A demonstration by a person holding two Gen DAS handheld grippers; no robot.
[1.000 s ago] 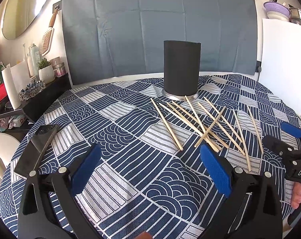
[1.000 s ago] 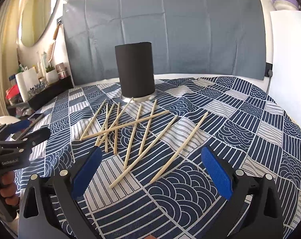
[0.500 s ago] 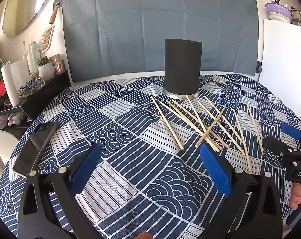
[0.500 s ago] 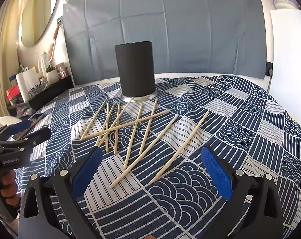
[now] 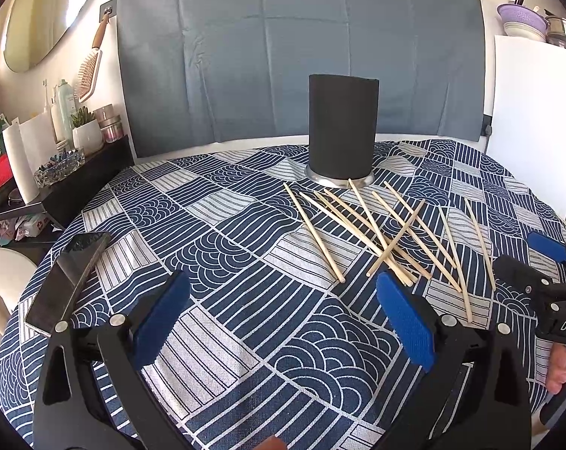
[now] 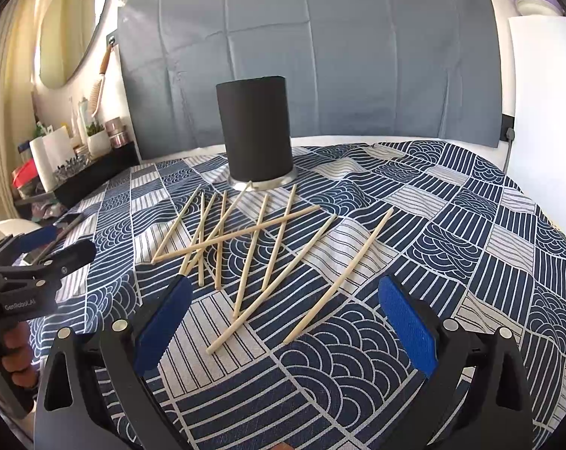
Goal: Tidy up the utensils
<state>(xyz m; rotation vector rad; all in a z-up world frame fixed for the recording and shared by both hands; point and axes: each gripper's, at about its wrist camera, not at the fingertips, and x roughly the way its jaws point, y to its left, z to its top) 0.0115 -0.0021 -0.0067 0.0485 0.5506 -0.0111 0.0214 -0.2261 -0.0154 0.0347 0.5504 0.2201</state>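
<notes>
On the bench, draped in a blue-and-white patterned cloth (image 6: 470,232), a loose scatter of wooden chopsticks (image 6: 252,247) lies fanned out and criss-crossed, several overlapping one another. Just behind them stands the black cylindrical holder (image 6: 254,131), upright on its silver base, with a couple of stick tips lying right up near that base. Over to the left gripper (image 5: 283,315): jaws spread wide, nothing between the blue pads, hovering above bare cloth with the chopsticks (image 5: 376,232) ahead and off to its right. The same holder (image 5: 341,127) shows dead ahead from this side. And the right gripper (image 6: 283,315): jaws wide apart as well, empty, poised over the near ends of the sticks, with two long ones pointing down into the gap between its pads. A dark phone (image 5: 69,281) rests flat near the bench's left edge, well apart from the sticks. Behind everything hangs a grey-blue sheet (image 6: 320,48), and a cluttered side shelf (image 5: 57,172) sits off to the left.
</notes>
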